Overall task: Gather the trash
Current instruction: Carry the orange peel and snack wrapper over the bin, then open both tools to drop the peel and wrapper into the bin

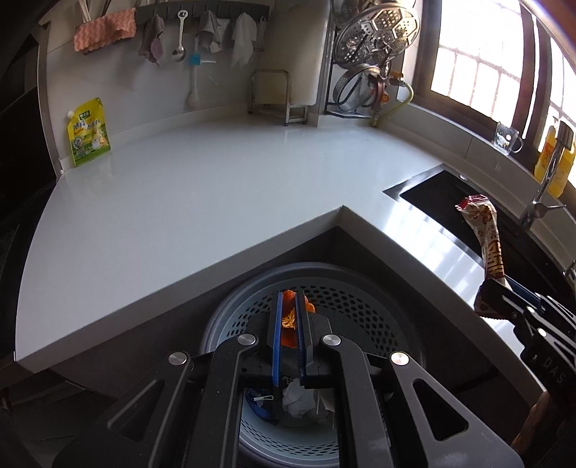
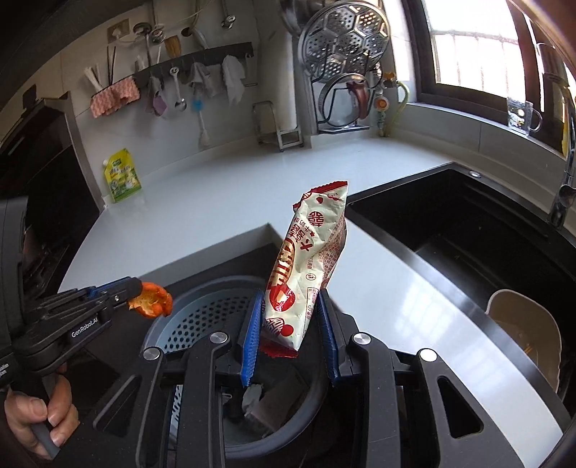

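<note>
1. 2 risks in our left wrist view: our left gripper (image 1: 289, 316), clamped on crumpled orange peel (image 1: 288, 316) above the perforated round bin (image 1: 360, 306), could fling it onto the smooth white counter (image 1: 198, 201) if released early.
2. Right wrist view: our right gripper (image 2: 289, 324) pinches a crinkly red-and-cream wrapper (image 2: 306, 259) low; tall and floppy, it may tip past the near bin.

The tabletop (image 1: 216, 187) is smooth, glossy pale stone. The snack wrapper (image 2: 309, 259) is shiny, crinkled plastic film. The bin (image 1: 360, 302) is matt perforated plastic. The steamer rack (image 2: 345, 39) is bright perforated metal; the pink cloth (image 1: 104, 28) looks nubbly.
</note>
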